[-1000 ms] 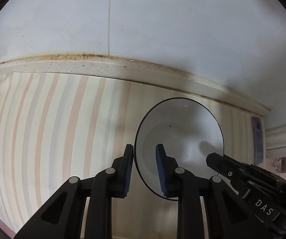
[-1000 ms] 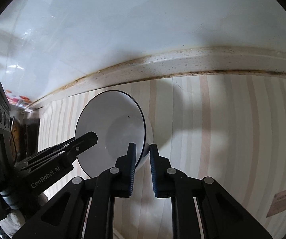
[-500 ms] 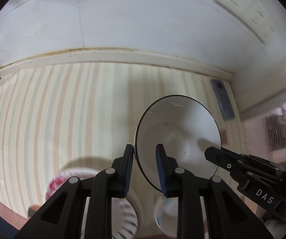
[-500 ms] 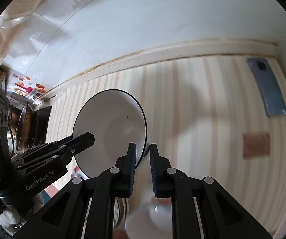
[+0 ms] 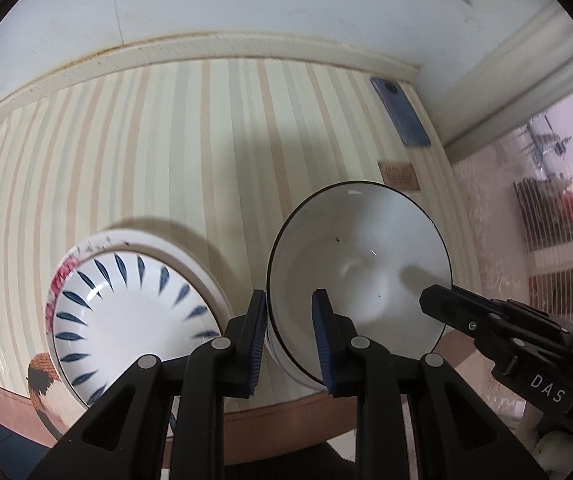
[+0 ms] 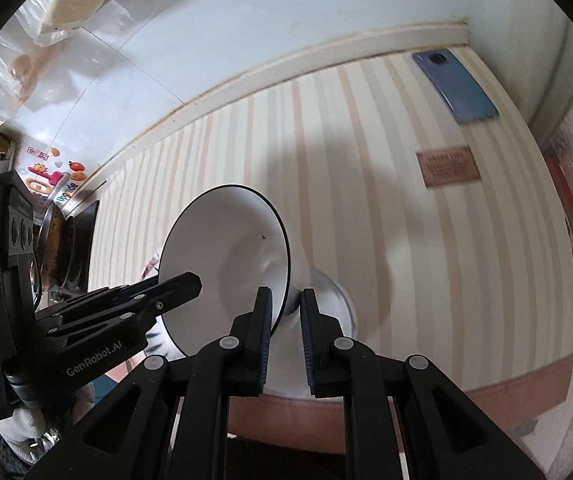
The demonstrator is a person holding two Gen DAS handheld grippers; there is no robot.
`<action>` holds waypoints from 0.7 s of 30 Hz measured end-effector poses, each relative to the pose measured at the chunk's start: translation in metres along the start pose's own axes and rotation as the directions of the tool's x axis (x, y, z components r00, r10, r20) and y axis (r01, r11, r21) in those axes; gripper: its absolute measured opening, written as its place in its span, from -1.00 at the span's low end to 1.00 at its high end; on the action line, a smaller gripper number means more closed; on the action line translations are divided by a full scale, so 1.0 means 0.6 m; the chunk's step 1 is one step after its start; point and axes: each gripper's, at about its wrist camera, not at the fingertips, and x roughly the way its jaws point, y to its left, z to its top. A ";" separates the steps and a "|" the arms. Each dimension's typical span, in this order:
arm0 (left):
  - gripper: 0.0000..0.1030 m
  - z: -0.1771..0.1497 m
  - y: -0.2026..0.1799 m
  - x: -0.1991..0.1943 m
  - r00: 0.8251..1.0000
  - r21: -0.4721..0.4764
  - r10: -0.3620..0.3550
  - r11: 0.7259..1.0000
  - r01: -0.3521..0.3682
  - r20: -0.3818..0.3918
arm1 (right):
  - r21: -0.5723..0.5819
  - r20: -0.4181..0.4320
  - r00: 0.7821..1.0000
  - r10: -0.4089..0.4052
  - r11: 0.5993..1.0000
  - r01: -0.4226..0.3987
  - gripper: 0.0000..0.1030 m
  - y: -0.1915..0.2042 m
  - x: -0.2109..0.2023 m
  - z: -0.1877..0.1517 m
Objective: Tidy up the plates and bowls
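Note:
A white bowl with a thin dark rim point(image 5: 360, 268) point(image 6: 226, 264) is held tilted above the striped table between both grippers. My left gripper point(image 5: 288, 344) is shut on its left rim. My right gripper point(image 6: 286, 322) is shut on its opposite rim and wall. Each gripper shows in the other's view, the right one point(image 5: 486, 320) and the left one point(image 6: 134, 304). A white bowl with blue leaf marks point(image 5: 134, 320) sits on a red-patterned plate point(image 5: 62, 276) at lower left. Another white dish point(image 6: 334, 300) lies under the held bowl.
The striped table point(image 5: 166, 140) meets a white wall at the back. A blue phone point(image 5: 400, 112) point(image 6: 456, 86) lies at the far right corner, with a brown card point(image 6: 448, 170) near it. The table's front edge point(image 5: 278, 420) runs close below the grippers.
Both grippers have pulled back and up with the bowl, away from the wall. The leaf-marked bowl, its plate and the table's front edge have come into view.

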 end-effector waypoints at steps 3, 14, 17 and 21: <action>-0.60 -0.013 -0.011 0.012 1.000 0.019 0.016 1.000 -0.016 -0.016 | 0.020 -0.017 1.000 -0.003 1.000 0.003 -0.69 -0.018 0.008 -0.025; -0.60 -0.033 -0.025 0.057 0.996 0.051 0.067 0.997 -0.064 -0.063 | 0.060 -0.052 0.999 -0.001 0.998 0.004 -0.69 -0.050 0.047 -0.049; -0.60 -0.037 -0.025 0.065 0.995 0.055 0.076 0.996 -0.073 -0.071 | 0.058 -0.054 0.999 -0.002 0.998 0.005 -0.69 -0.053 0.052 -0.047; -0.60 -0.036 -0.026 0.068 0.993 0.063 0.093 0.994 -0.088 -0.070 | 0.053 -0.058 0.998 -0.006 0.999 0.009 -0.69 -0.051 0.059 -0.046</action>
